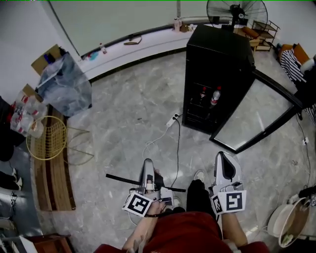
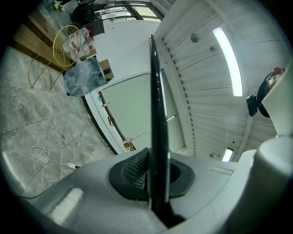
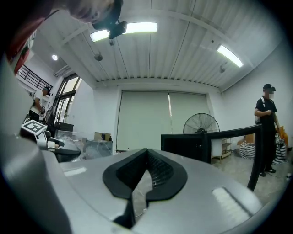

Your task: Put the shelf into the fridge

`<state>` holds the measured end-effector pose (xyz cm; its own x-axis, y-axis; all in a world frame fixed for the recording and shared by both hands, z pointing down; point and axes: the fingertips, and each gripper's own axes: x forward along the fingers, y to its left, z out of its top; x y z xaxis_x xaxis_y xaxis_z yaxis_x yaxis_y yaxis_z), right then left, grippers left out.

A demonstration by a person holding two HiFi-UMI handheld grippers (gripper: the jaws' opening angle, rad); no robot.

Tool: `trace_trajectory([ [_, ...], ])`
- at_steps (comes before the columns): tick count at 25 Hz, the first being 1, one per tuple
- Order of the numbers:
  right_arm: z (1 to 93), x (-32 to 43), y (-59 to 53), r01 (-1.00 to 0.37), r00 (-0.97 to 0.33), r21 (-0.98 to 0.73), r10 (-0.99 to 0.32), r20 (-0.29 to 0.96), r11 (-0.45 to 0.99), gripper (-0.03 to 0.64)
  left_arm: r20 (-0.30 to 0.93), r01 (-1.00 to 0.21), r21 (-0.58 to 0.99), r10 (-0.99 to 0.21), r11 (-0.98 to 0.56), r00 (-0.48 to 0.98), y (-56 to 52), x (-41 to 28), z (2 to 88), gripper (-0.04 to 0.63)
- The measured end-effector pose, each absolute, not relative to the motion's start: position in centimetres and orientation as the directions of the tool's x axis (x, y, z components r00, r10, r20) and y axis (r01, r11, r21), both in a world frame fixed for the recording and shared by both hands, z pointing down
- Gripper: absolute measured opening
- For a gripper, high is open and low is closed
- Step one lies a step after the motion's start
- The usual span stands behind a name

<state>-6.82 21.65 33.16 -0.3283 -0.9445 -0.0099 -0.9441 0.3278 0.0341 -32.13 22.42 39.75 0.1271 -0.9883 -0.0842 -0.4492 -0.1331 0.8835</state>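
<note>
**A:** What lies along the floor's left edge?

**B:** A yellow wire basket (image 1: pixel 46 138). Beyond it, by the wall, there is a plastic bag (image 1: pixel 64 84).

**A:** And the left gripper?

**B:** Your left gripper (image 1: pixel 148 164) is low in front of your legs, with its jaws clenched on the shelf (image 1: pixel 121 179). The shelf is a thin dark panel seen edge-on. It runs crosswise through the jaws, sticks out on both sides, and is held above the floor.

**A:** How does it stand to the fridge?

**B:** Well apart. The black fridge (image 1: pixel 217 54) stands farther out, towards the floor's far right corner. Its glass door (image 1: pixel 256 116) is swung open to your right. Two bottles (image 1: pixel 215 96) stand inside. A white cable (image 1: pixel 172 121) lies on the floor just left of the fridge's base.

**A:** The right gripper?

**B:** Your right gripper (image 1: pixel 223 158) is beside the left one and points towards the open door. Its jaws are pressed together with nothing between them.

**A:** Anything past the fridge?

**B:** A fan (image 1: pixel 237 12) stands behind it. A person (image 3: pixel 266 119) stands near the door's outer edge.
</note>
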Motion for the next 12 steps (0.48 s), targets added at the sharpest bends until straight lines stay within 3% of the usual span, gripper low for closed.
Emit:
trace_trajectory([
  [12, 33.9, 1.4, 12.3, -0.967, -0.256, 0.006, -0.967, -0.016, 0.255, -0.001, -0.075, -0.416, 0.895, -0.975, -0.158, 0.209, 10.9, -23.7, 39.3, 0.015],
])
